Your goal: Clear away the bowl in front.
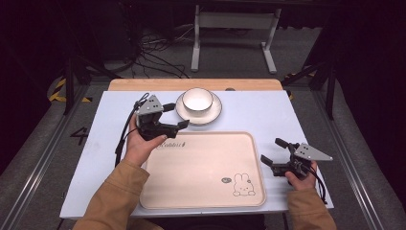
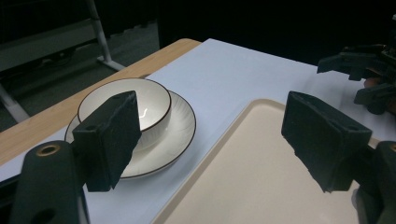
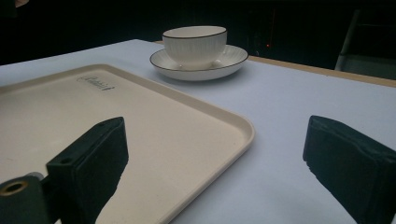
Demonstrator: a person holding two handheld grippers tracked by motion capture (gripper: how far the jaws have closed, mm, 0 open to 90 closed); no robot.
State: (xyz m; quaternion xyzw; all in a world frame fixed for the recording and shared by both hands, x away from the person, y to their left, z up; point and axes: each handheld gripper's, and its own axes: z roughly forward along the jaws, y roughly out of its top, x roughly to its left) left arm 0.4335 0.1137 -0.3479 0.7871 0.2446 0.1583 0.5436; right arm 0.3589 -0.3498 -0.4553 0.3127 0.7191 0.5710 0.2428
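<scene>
A white bowl (image 1: 197, 98) with a dark rim sits on a white ribbed plate (image 1: 212, 112) at the back middle of the table. In front of them lies a cream tray (image 1: 201, 165) with a small rabbit drawing near its right corner. My left gripper (image 1: 175, 115) hovers open just left of the plate, its jaws spread wide with nothing between them; the bowl (image 2: 140, 105) and plate (image 2: 173, 140) lie just beyond its left jaw. My right gripper (image 1: 274, 151) is open beside the tray's right edge, facing the tray (image 3: 154, 121) and the bowl (image 3: 195, 44).
The white tabletop (image 1: 249, 108) has a wooden strip (image 1: 143, 85) along its far edge. Beyond the table are cables on the floor and a white metal frame (image 1: 234, 28). Dark surroundings on both sides.
</scene>
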